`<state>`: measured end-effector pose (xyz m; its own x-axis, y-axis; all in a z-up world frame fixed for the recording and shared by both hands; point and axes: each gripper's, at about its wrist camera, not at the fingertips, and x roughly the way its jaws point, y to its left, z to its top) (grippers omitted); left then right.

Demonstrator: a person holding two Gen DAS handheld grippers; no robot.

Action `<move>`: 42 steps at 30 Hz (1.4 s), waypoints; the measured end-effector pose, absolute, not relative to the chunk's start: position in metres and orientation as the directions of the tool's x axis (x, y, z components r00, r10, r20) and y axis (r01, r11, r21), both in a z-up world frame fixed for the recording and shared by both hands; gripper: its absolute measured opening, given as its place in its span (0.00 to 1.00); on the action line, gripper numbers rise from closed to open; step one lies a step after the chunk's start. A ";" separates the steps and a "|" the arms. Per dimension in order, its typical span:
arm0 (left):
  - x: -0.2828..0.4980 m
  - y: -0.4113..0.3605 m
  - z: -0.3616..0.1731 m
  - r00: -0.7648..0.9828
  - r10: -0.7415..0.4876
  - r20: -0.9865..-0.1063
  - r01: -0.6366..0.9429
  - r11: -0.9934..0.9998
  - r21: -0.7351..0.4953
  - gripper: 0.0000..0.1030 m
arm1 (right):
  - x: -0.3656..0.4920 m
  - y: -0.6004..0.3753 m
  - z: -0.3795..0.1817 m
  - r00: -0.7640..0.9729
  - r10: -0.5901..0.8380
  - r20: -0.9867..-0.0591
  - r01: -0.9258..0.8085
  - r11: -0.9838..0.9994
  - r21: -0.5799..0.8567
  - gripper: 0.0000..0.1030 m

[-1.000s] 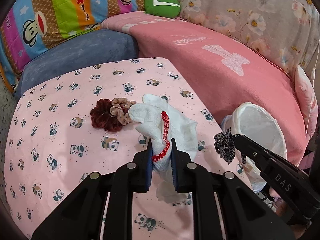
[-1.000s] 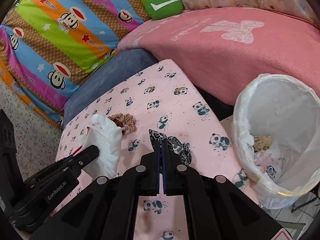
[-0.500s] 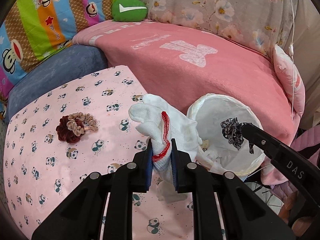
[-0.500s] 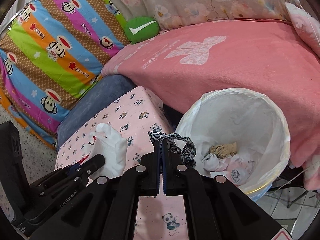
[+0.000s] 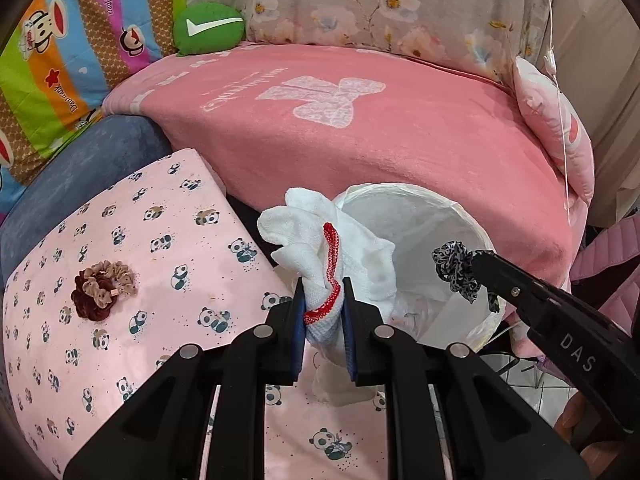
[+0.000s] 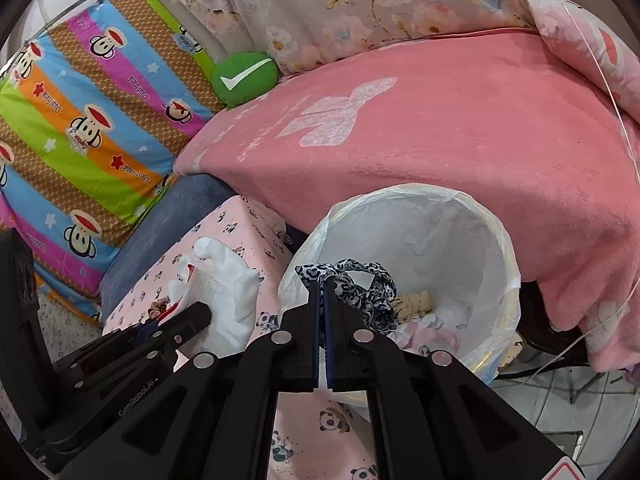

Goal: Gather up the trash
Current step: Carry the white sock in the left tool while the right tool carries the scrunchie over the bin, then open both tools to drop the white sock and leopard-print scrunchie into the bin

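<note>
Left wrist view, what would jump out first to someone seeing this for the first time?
Front and centre, the left claw is shut on a white sock with red trim, held up beside the white-lined trash bin. To the right, the right claw holds a leopard-print scrunchie over the bin's opening. Left behind on the panda-print cloth lies a maroon and tan scrunchie pair.

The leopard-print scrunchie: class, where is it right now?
In the right wrist view, the leopard-print scrunchie is pinched in the right claw, hanging over the white-lined bin, right of the white sock.
</note>
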<state>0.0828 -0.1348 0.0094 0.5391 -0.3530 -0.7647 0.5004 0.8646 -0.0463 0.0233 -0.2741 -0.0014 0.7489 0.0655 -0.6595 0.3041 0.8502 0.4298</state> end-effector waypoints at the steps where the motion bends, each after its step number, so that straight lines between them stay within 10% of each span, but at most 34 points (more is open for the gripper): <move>1: 0.083 -0.139 0.009 0.537 -0.354 -0.766 0.504 0.862 -0.045 0.16 | 0.022 -0.278 -0.002 0.749 0.062 -0.660 0.310 0.847 0.432 0.04; 11: 0.084 -0.160 0.004 0.510 -0.375 -0.774 0.543 0.838 -0.049 0.18 | 0.019 -0.291 -0.009 0.745 0.045 -0.666 0.337 0.836 0.433 0.04; 16: 0.086 -0.157 0.007 0.543 -0.354 -0.762 0.508 0.860 -0.038 0.64 | 0.016 -0.291 -0.009 0.745 0.020 -0.667 0.360 0.829 0.427 0.11; 42: 0.087 -0.085 0.014 0.600 -0.298 -0.742 0.381 0.923 -0.062 0.64 | 0.023 -0.232 0.004 0.733 0.017 -0.680 0.277 0.906 0.321 0.25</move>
